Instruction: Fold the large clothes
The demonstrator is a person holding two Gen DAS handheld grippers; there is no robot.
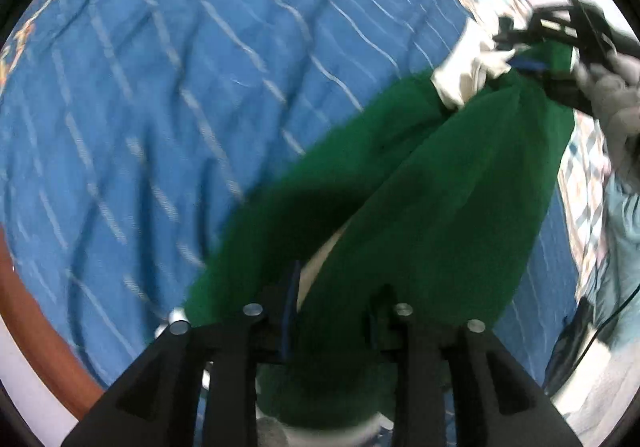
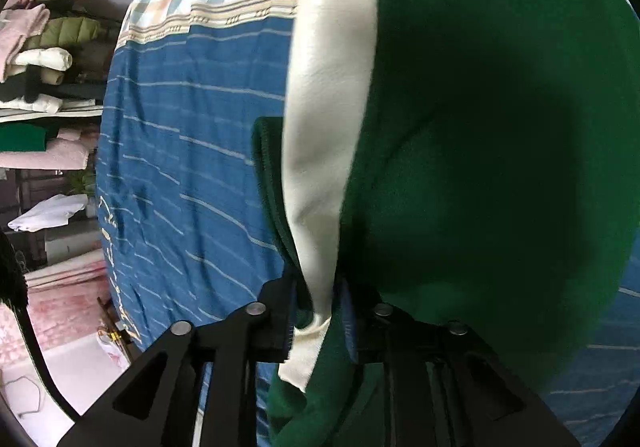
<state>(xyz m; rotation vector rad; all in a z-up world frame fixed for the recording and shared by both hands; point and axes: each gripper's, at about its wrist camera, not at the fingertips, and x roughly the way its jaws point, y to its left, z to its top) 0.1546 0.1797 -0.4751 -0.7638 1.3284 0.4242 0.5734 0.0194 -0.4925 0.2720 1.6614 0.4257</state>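
bed: blue striped quilt [image 1: 168, 95] with a plaid border – soft, wrinkly, lots of free space
garment [image 1: 420, 183]: green fleecy thing with cream trim, hanging stretched over the bed
left gripper [image 1: 332, 311]: pointing steeply down, clamped on green fabric
right gripper [image 2: 320, 311]: pinching the cream edge
shelves [image 2: 44, 87]: folded clothes piled up

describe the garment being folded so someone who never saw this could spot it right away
Start at the big blue bedspread with thin pale stripes and a checked border. Hanging above it, pinched between the fingers of both grippers, is the green garment, a soft, thick top with a cream panel along one edge. It is the only deep green cloth over the bed.
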